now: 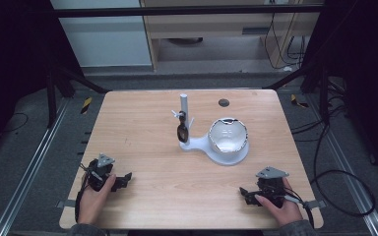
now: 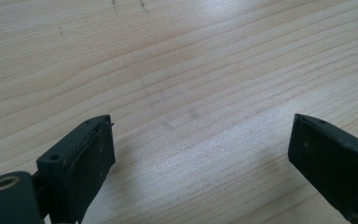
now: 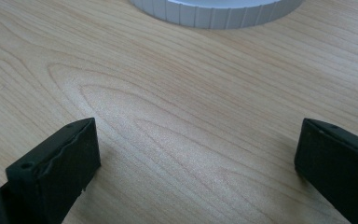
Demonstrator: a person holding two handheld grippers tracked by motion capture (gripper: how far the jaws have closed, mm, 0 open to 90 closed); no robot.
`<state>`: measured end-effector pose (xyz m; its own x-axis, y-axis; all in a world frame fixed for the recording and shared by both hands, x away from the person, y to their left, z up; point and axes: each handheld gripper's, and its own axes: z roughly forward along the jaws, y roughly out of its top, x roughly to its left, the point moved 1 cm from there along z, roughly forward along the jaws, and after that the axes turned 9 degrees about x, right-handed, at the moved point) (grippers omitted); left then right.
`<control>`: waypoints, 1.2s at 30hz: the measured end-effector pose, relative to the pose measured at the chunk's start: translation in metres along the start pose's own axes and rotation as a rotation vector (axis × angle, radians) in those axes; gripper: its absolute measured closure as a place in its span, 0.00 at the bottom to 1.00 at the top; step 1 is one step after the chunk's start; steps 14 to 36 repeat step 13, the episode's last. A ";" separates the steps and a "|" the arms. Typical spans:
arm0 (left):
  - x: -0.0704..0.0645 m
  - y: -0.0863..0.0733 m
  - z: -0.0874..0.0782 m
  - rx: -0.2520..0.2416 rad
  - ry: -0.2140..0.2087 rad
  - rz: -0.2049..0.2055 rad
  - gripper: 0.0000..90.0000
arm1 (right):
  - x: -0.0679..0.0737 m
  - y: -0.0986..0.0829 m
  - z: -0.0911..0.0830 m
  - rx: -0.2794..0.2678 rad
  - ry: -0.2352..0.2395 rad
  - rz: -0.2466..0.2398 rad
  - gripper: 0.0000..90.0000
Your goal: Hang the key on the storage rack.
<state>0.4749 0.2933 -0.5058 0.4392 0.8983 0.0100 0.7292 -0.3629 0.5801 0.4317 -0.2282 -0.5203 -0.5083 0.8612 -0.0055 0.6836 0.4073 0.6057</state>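
A white stand (image 1: 197, 143) sits mid-table with an upright post (image 1: 184, 105); a dark pair of glasses (image 1: 181, 131) hangs from the post. A white bowl (image 1: 228, 136) with a shiny inside rests on the stand's round base. My left gripper (image 1: 122, 180) rests near the table's front left, held by a hand, its jaws wide apart over bare wood (image 2: 200, 122). My right gripper (image 1: 246, 193) lies at the front right, also open with nothing between its jaws (image 3: 198, 140). The ribbed white edge of the stand's base (image 3: 214, 14) shows ahead in the right gripper view.
The wooden table (image 1: 142, 147) has a dark round hole (image 1: 223, 103) near its far edge. Metal rails and cables run along the floor on both sides. A cabinet stands beyond the table.
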 end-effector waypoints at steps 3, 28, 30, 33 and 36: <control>0.001 -0.001 0.005 -0.001 0.001 -0.008 0.07 | 0.000 0.000 0.000 0.000 0.000 0.000 0.00; 0.007 -0.002 0.010 -0.017 0.004 0.019 0.01 | 0.000 0.000 0.000 0.000 0.000 0.000 0.00; 0.007 -0.002 0.010 -0.017 0.004 0.019 0.01 | 0.000 0.000 0.000 0.000 0.000 0.000 0.00; 0.007 -0.002 0.010 -0.017 0.004 0.019 0.01 | 0.000 0.000 0.000 0.000 0.000 0.000 0.00; 0.007 -0.002 0.010 -0.017 0.004 0.019 0.01 | 0.000 0.000 0.000 0.000 0.000 0.000 0.00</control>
